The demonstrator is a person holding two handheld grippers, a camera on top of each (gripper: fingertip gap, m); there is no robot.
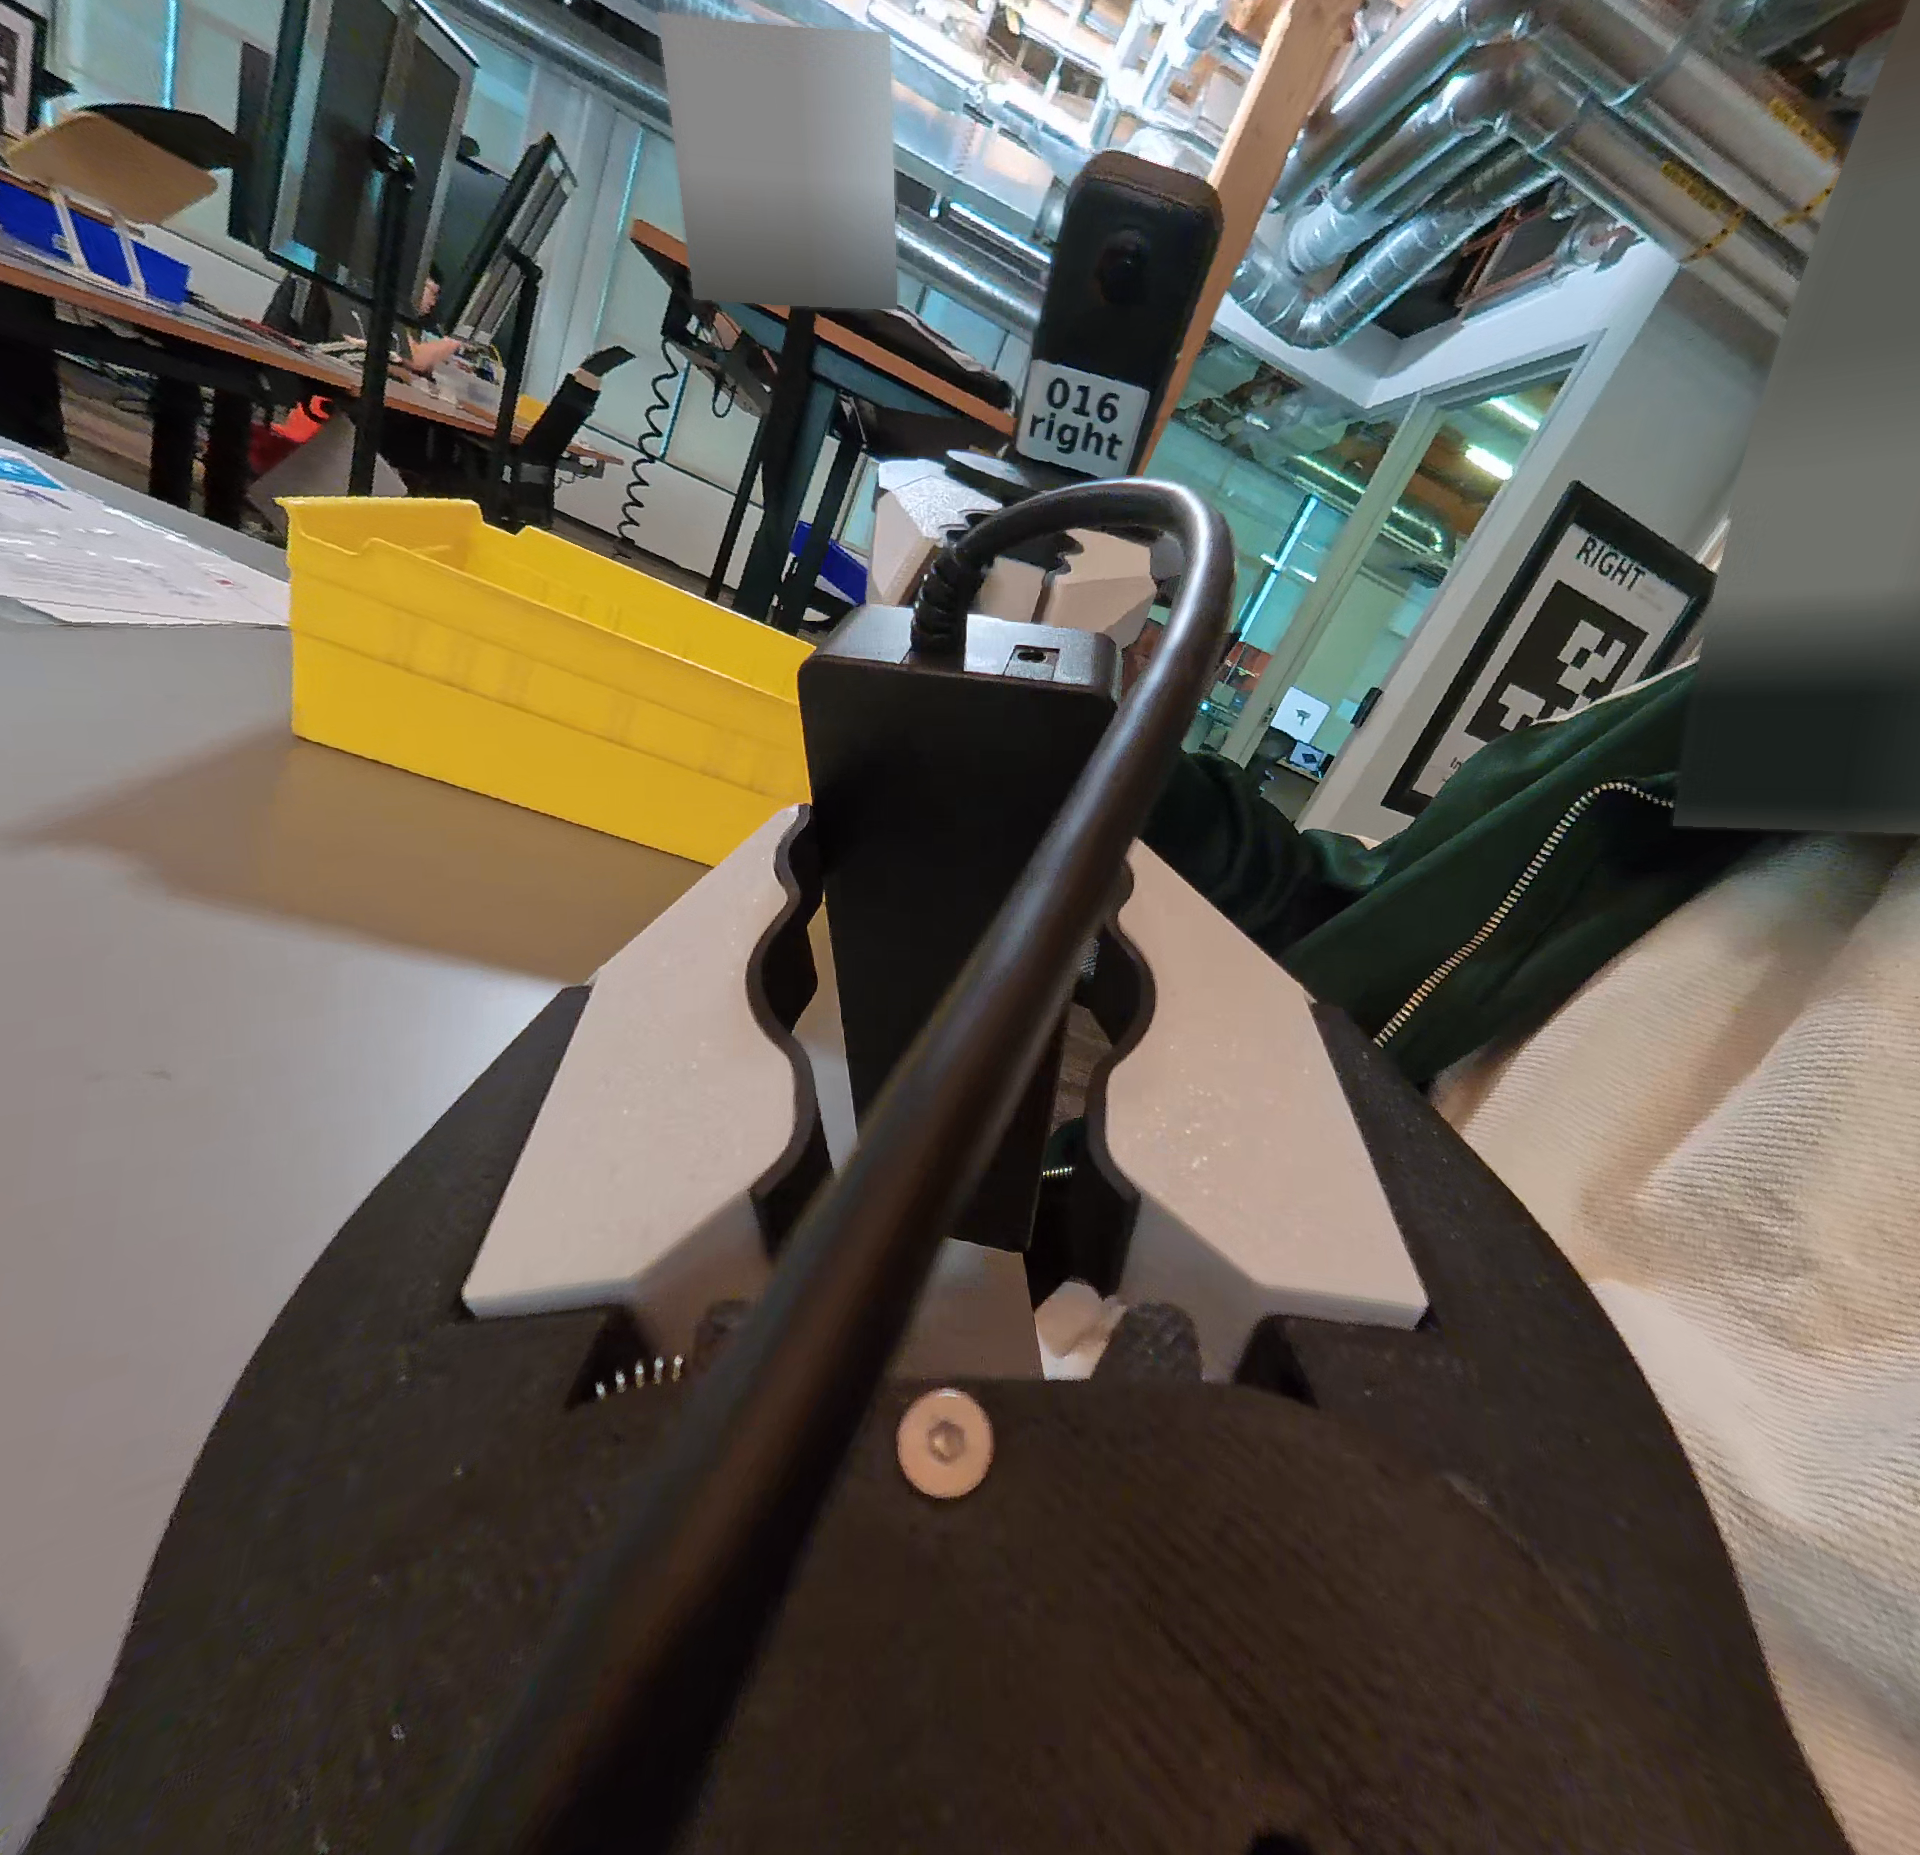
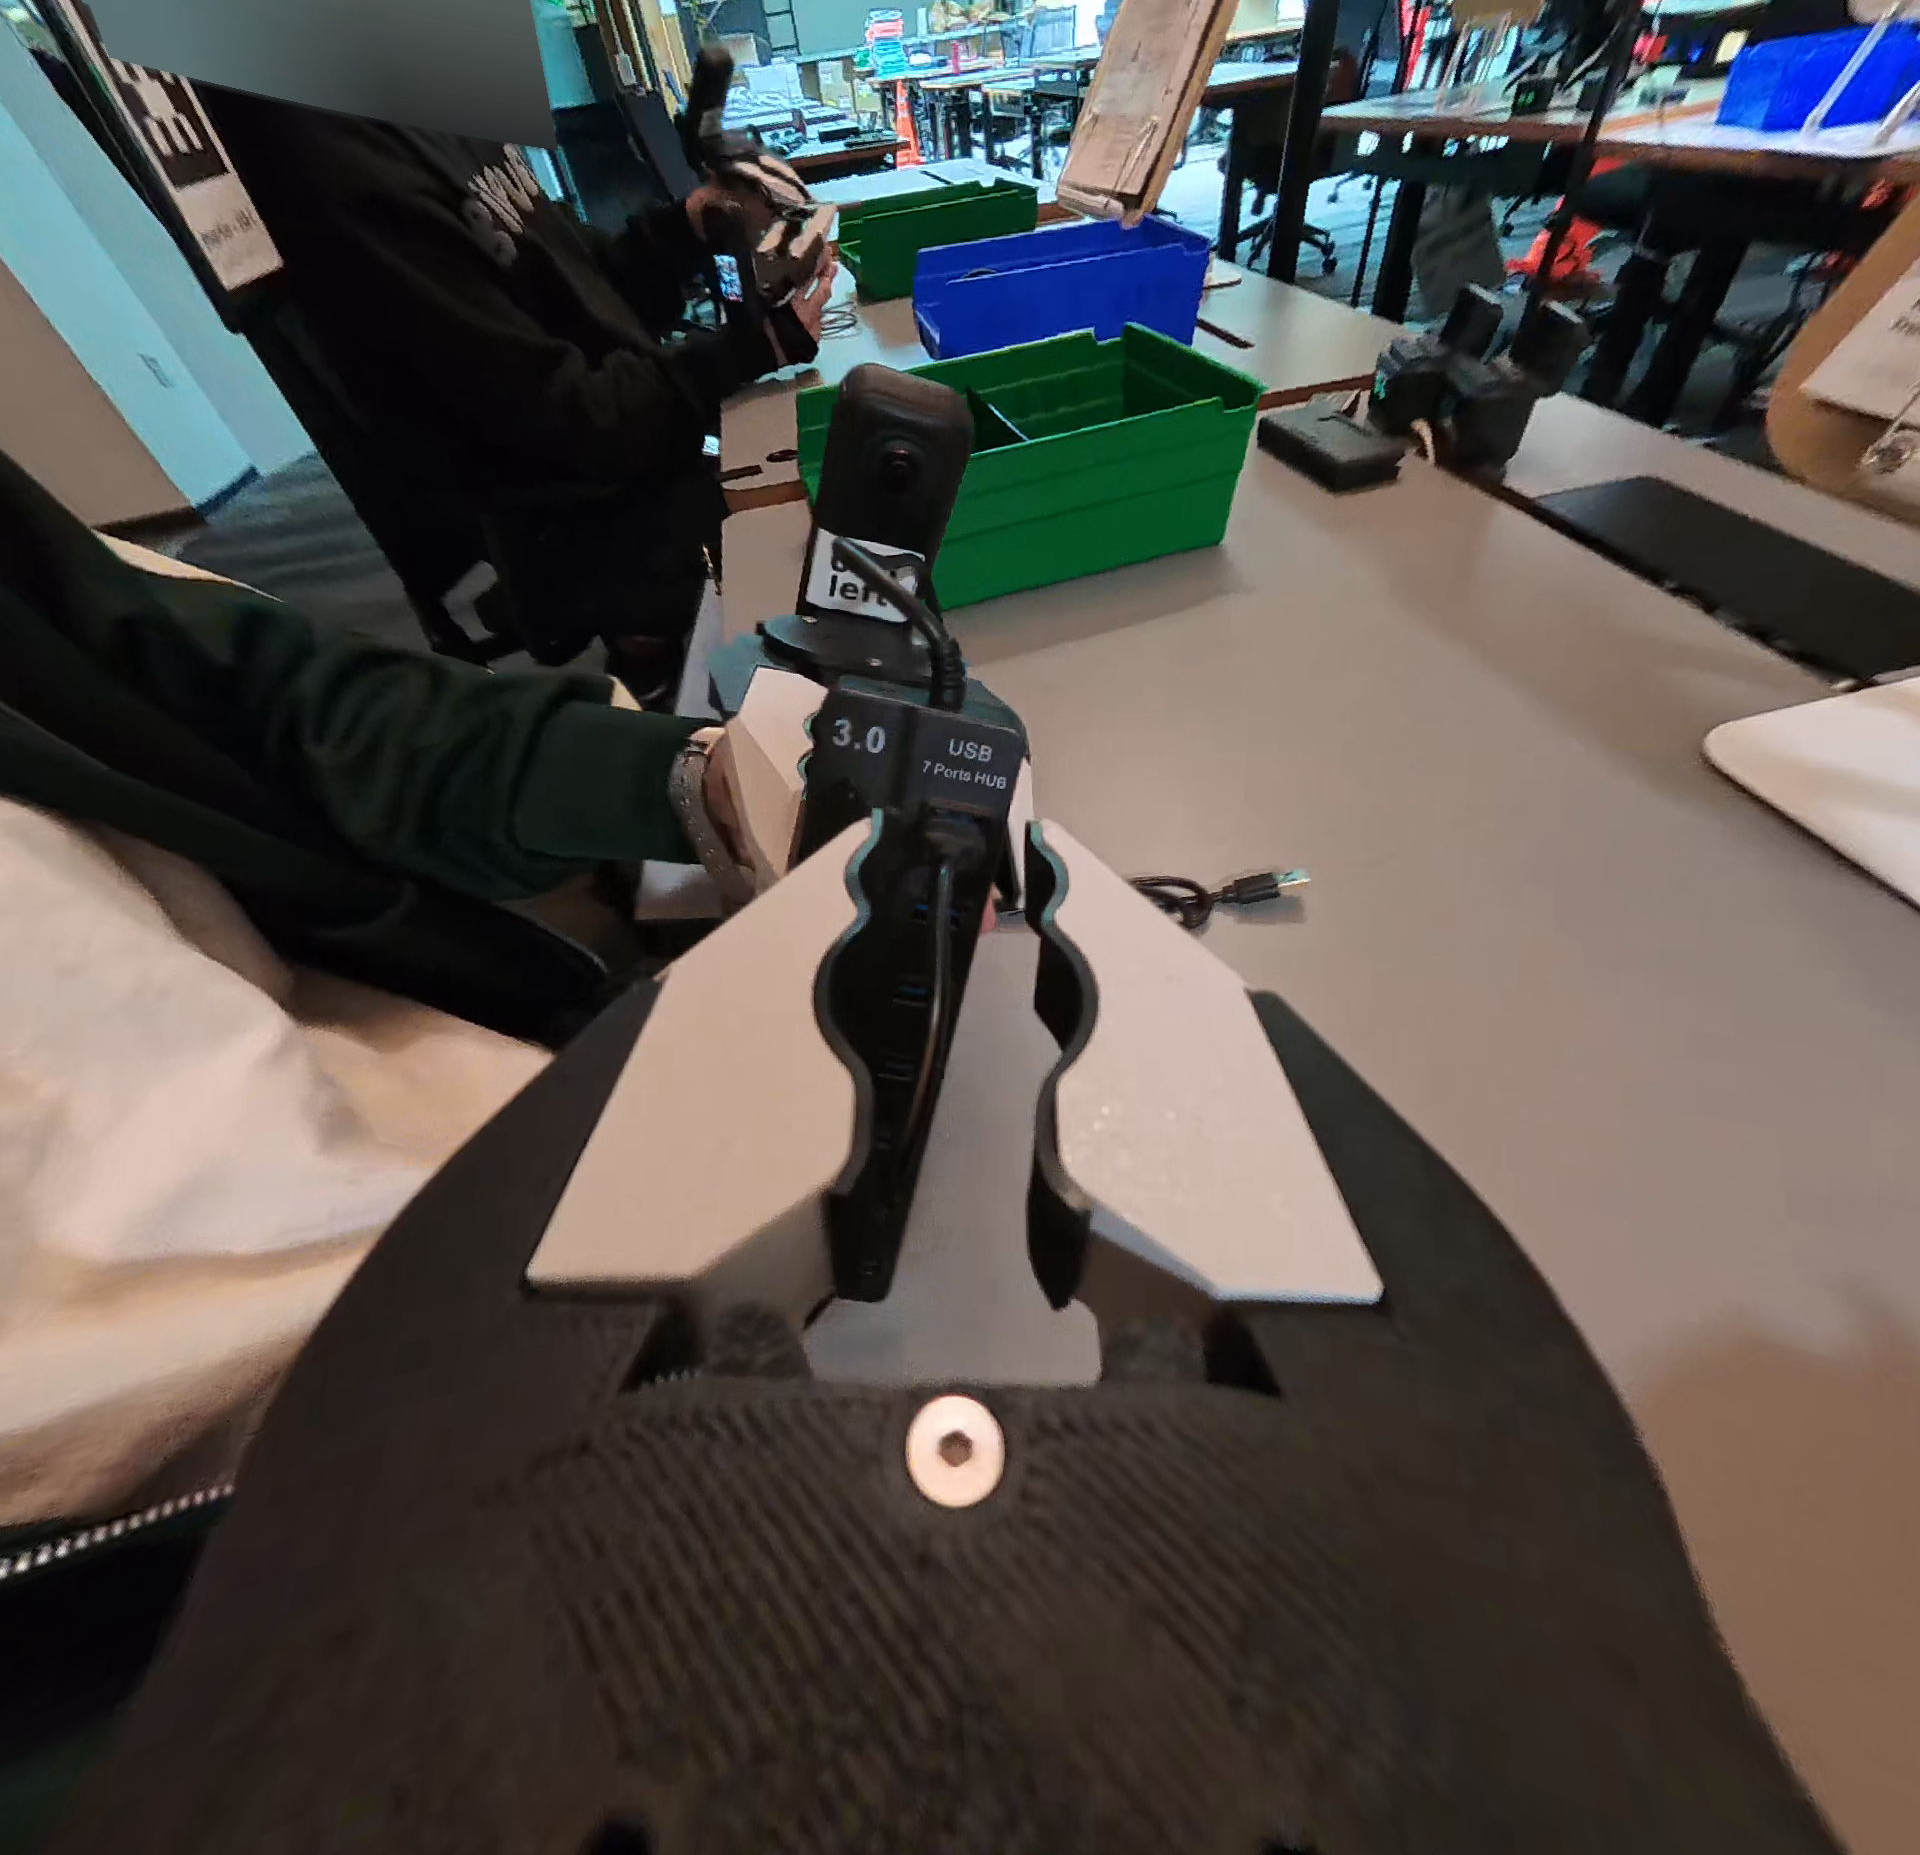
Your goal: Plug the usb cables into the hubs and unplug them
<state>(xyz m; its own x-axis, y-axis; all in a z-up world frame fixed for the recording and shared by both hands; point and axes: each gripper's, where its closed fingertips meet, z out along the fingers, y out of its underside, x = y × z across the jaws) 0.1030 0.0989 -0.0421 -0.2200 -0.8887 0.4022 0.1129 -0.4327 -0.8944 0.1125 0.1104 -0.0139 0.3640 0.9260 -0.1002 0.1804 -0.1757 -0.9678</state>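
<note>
The hub (image 1: 940, 932) hides its near end between the left gripper's fingers (image 1: 665, 1099), and its cable (image 1: 831, 1182) runs off the picture's bottom edge.

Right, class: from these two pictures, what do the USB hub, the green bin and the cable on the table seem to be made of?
USB hub: probably hard plastic, black with a slight sheen; its flat faces and crisp edges suggest a moulded shell.
Green bin: moulded plastic, semi-gloss, with uniform colour and stepped walls.
Cable: likely rubber or vinyl sheath, matte black, since it lies in loose curls; its plug tip looks metallic.
</note>
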